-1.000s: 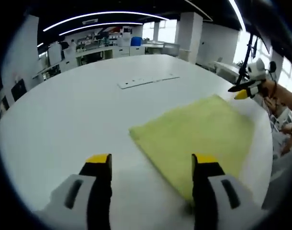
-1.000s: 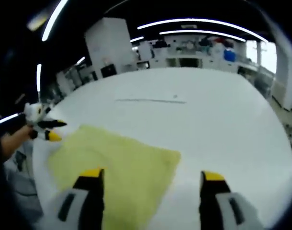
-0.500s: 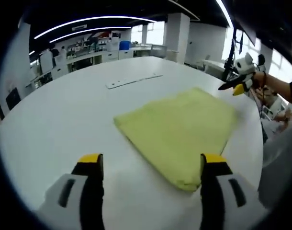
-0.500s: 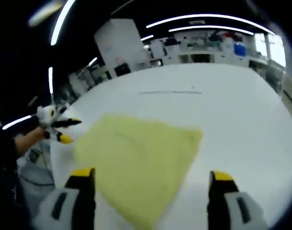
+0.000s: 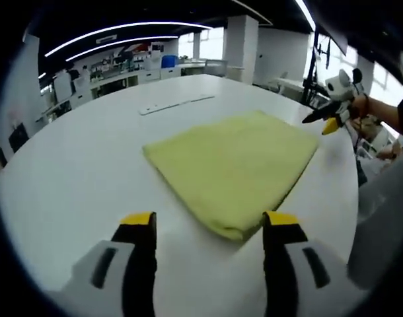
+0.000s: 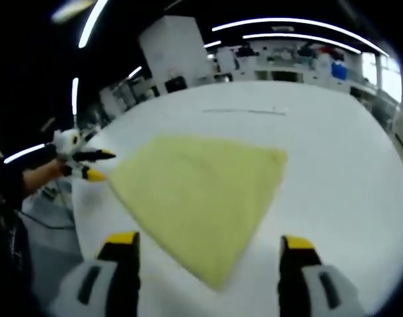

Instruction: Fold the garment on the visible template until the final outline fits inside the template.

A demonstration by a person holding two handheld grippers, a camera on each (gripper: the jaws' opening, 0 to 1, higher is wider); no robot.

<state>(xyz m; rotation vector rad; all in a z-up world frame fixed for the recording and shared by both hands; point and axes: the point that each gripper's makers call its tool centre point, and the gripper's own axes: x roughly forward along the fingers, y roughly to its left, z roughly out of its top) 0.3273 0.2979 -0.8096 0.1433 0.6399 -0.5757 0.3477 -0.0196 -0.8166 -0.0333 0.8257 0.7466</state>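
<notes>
- In the left gripper view, the left gripper point(image 5: 210, 228) sits low in front with its two yellow-tipped jaws spread wide and nothing between them
- The yellow garment point(image 5: 234, 165) lies flat and folded on the big white table point(image 5: 82, 165), just past the jaw tips, with one corner pointing at the gap
- A thin white strip point(image 5: 175, 104) lies on the table far behind the garment, well apart from it
- At the right side of that view, the right gripper point(image 5: 327, 120) is held by a hand, near the far corner of the garment; its tips look a bit apart
- In the right gripper view, the other gripper is at the left edge, near the garment's left corner
- The right gripper's own jaws are spread wide and hold nothing, with a garment corner between them
</notes>
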